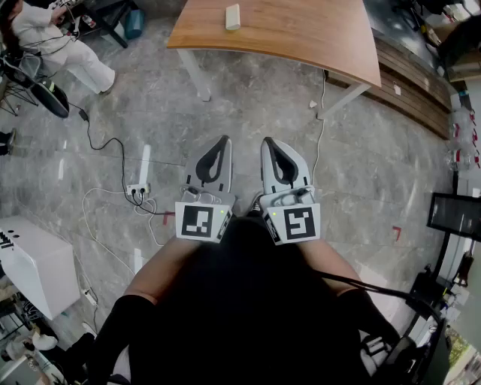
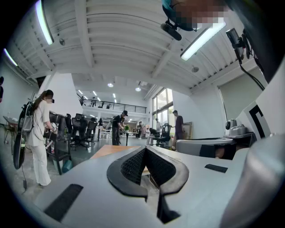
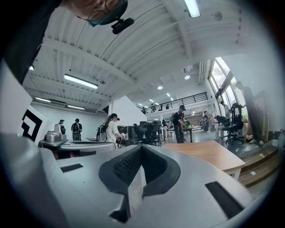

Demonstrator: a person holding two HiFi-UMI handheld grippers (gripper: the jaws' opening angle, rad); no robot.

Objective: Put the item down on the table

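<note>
Head view: left gripper (image 1: 222, 140), right gripper (image 1: 269, 141) side by side, jaws together, empty. Table (image 1: 301, 34) cropped at top; small white item (image 1: 233, 16) on it, unidentifiable.

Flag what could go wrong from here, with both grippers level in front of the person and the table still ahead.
1. The left gripper and right gripper are both shut and empty, while the white item already lies on the table. The clip may show no placing at all.
2. Cables and a power strip lie on the floor to the person's left. A step that way could snag them.
</note>
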